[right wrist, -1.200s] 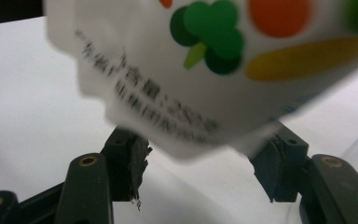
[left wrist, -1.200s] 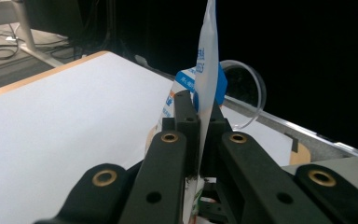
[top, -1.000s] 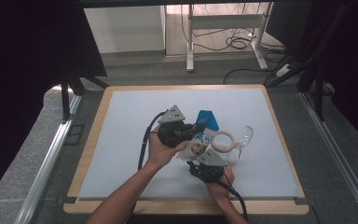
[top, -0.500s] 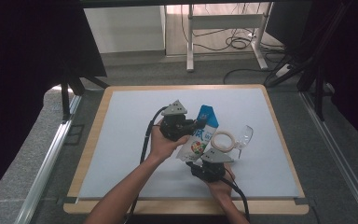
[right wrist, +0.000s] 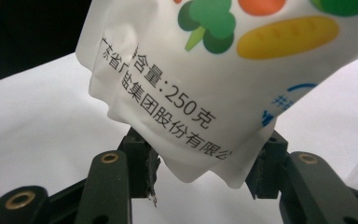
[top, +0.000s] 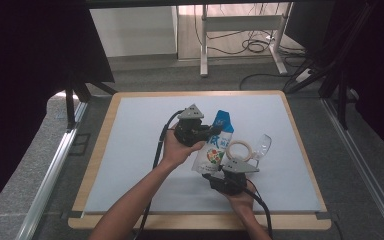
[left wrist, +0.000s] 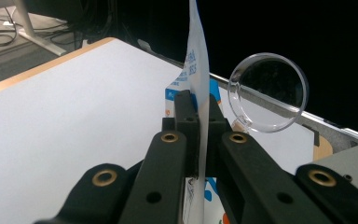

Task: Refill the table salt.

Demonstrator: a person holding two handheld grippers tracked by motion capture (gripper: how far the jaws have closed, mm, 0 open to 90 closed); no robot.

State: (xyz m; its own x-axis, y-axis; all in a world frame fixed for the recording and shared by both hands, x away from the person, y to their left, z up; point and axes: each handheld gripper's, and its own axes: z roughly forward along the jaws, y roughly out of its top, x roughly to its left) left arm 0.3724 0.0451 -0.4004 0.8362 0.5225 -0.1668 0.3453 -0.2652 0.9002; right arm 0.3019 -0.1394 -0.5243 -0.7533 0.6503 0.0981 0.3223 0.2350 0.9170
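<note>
The pouch [right wrist: 214,84] looks like thin printed plastic film, white, smooth and a little glossy, with creases near its lower edge. The jaws beside the pouch are black matt plastic with brass-coloured metal rivets. The cup [left wrist: 268,93] behind the pouch is clear glossy plastic. Under the pouch the table [top: 130,165] has a matt pale sheet in a wooden frame.

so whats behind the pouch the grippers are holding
In the high view, a tape ring and a clear plastic cup lie beside and behind the pouch on the white mat. The left gripper view shows the cup's round mouth. The mat directly beneath the pouch is covered.
</note>
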